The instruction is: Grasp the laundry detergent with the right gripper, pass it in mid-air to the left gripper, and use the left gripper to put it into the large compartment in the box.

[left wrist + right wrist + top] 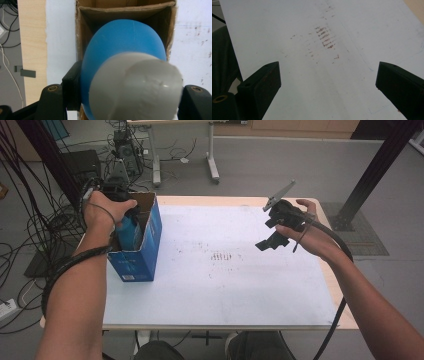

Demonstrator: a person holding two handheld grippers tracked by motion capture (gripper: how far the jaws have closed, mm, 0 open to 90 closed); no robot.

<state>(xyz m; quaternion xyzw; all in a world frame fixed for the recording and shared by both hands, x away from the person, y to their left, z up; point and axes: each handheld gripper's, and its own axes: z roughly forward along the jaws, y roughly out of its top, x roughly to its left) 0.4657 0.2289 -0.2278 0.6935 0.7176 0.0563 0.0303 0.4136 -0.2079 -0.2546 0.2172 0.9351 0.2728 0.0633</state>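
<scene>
With our left tongs [125, 100] clamped on the blue bottle [120, 50], half inside the carton [150, 240], release remains; right tongs [327, 82] gape idle.

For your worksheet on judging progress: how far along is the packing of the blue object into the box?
Done: the left gripper has the blue object clamped and brought to the open top of the cardboard box. In hand: the object sits partly inside the box mouth, jaws pressing its sides. Left: lower it fully and let go. The right gripper hangs open above the white table sheet, holding nothing.
</scene>
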